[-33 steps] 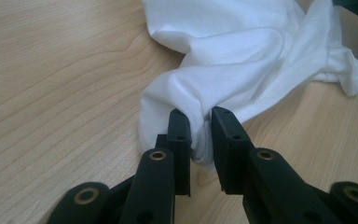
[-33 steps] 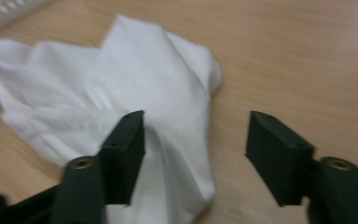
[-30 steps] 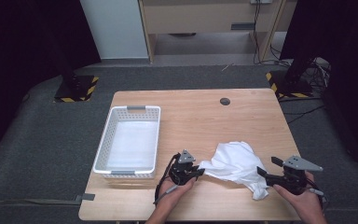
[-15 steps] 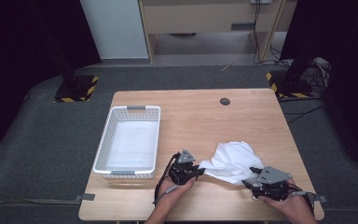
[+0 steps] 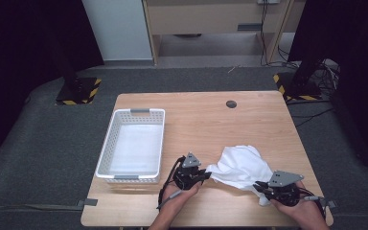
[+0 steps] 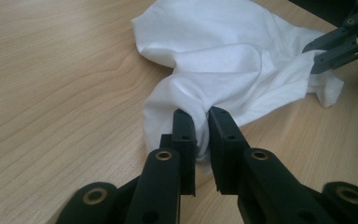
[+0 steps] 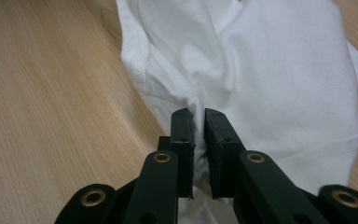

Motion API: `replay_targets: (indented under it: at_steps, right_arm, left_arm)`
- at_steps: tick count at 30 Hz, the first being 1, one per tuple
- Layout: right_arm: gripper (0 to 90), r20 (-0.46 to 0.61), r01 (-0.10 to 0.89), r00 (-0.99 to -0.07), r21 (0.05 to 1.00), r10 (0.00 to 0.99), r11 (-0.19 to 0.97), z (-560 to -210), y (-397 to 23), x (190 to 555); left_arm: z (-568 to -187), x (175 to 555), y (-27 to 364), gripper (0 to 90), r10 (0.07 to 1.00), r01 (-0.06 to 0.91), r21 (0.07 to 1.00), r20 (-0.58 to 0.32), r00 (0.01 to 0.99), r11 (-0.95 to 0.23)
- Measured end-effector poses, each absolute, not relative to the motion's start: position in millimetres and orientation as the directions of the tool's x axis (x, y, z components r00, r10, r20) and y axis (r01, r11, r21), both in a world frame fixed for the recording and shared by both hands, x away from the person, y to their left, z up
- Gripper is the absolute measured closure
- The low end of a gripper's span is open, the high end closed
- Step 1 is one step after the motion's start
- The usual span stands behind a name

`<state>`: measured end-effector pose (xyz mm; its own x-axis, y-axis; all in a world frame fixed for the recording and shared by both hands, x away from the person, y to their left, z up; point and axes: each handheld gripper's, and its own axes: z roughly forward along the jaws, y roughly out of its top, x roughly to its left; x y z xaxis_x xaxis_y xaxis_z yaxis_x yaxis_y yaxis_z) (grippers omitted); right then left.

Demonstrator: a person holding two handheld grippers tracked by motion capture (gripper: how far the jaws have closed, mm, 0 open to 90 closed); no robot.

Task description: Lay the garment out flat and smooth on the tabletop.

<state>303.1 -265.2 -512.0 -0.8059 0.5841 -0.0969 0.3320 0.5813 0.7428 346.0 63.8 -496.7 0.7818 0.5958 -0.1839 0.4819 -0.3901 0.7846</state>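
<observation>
A crumpled white cloth (image 5: 242, 165) lies on the wooden table (image 5: 211, 120) near its front right. My left gripper (image 5: 206, 175) is shut on the cloth's left edge; in the left gripper view its jaws pinch a fold of the cloth (image 6: 223, 60). My right gripper (image 5: 258, 186) has just been closing and now pinches the cloth's front right part; the right gripper view shows white fabric (image 7: 270, 70) squeezed between its jaws. The right gripper (image 6: 314, 58) also appears far off in the left gripper view, at the cloth's edge.
A white plastic basket (image 5: 133, 146) stands on the left half of the table, with nothing in it. A small dark round hole (image 5: 231, 104) sits near the table's far edge. Striped stand feet (image 5: 79, 91) rest on the grey floor beyond.
My right gripper moved left from the table's right edge onto the cloth and closed on it. The left gripper stayed in place, holding the cloth.
</observation>
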Motion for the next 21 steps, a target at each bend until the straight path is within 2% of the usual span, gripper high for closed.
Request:
replay_targets:
  at_steps: [11, 18, 21]
  right_arm:
    - [85.2, -0.024, 0.327, -0.805, 0.816, 0.592, 0.477, -496, -267, 301]
    - [85.8, 0.106, 0.316, -0.832, 0.897, 0.544, 0.308, -475, -272, 296]
    - [86.0, 0.165, 0.355, -0.81, 0.902, 0.562, 0.247, -474, -278, 300]
  left_arm:
    - [-474, 340, 72, 83.1, 0.595, 0.461, 0.82, -0.193, 0.78, -0.338]
    - [-440, 333, 76, 83.3, 0.563, 0.442, 0.841, -0.211, 0.799, -0.312]
    - [-432, 338, 70, 83.0, 0.563, 0.442, 0.831, -0.198, 0.803, -0.338]
